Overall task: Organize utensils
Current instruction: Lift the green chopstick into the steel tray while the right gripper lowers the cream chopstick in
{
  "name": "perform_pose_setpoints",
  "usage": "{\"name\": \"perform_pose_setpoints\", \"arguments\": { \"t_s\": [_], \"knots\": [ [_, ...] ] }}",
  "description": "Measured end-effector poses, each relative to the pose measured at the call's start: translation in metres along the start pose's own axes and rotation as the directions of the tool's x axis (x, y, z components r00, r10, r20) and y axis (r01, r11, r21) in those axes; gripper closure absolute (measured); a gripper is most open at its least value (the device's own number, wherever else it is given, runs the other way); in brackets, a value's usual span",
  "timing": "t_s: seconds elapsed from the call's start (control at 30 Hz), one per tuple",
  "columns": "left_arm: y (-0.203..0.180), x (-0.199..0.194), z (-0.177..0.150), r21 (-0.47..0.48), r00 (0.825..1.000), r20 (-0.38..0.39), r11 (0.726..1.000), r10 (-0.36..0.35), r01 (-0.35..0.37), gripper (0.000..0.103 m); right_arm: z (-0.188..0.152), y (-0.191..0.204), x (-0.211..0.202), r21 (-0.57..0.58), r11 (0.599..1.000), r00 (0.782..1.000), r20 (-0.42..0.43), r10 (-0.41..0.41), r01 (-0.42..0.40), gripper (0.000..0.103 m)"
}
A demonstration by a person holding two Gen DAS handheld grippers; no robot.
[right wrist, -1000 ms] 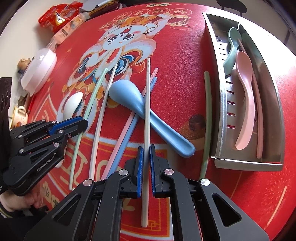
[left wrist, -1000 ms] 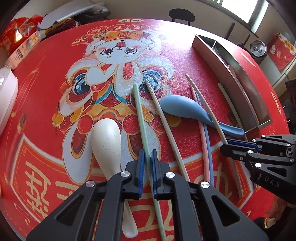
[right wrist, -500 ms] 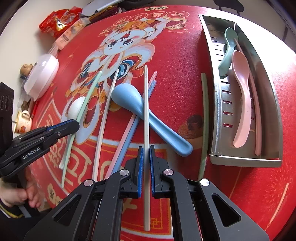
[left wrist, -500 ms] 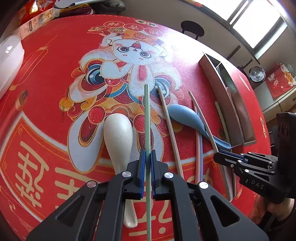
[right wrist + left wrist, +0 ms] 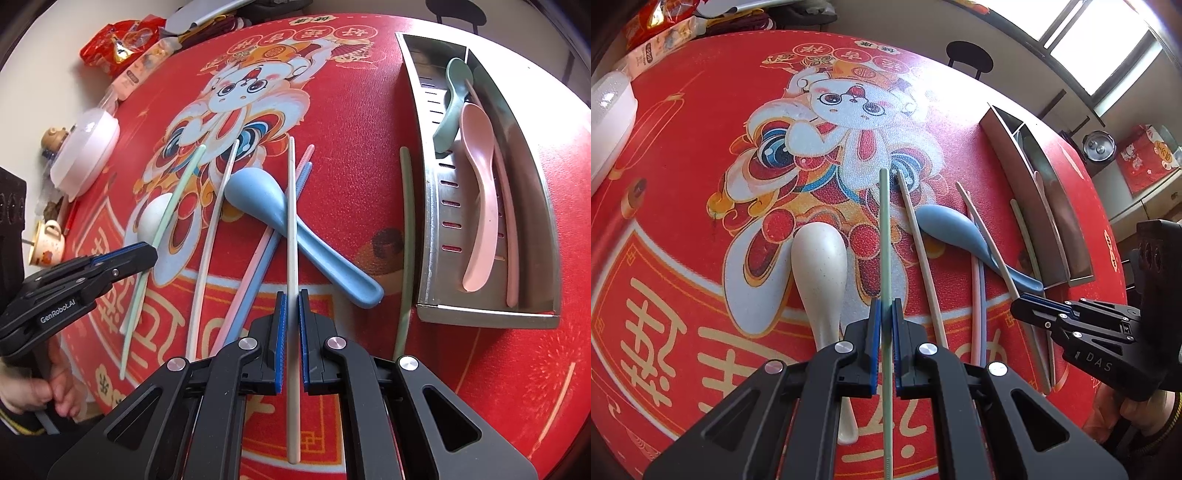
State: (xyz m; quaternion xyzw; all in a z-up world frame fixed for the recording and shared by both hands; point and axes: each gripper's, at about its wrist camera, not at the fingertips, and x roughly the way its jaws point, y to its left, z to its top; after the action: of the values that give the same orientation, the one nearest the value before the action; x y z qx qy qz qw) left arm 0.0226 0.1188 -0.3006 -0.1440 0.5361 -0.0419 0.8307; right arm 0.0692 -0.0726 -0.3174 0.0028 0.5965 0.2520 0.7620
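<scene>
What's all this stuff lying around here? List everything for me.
Chopsticks: seven; two green, three cream, pink, blue; one cream in the tray.
Spoons: four; white and blue on the mat, pink and green in the tray.
Tray: one, steel, right.
Mat: one, red.
Lidded dish: one, white, left.
Mug: one, left edge.
Snack packets: far left.
Left gripper: shut on a green chopstick.
Right gripper: shut on a cream chopstick.
</scene>
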Motion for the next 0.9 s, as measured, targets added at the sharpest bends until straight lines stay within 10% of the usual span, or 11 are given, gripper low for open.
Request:
{"name": "perform_pose_setpoints", "arguments": {
  "t_s": [0.9],
  "knots": [
    [-0.048, -0.029, 0.057, 0.001, 0.985, 0.079, 0.988, -0.153, 0.153, 0.097, 0.029, -0.045, -0.083, 0.126, 0.990, 0.970, 0.242, 0.025, -0.057, 0.097]
  ]
}}
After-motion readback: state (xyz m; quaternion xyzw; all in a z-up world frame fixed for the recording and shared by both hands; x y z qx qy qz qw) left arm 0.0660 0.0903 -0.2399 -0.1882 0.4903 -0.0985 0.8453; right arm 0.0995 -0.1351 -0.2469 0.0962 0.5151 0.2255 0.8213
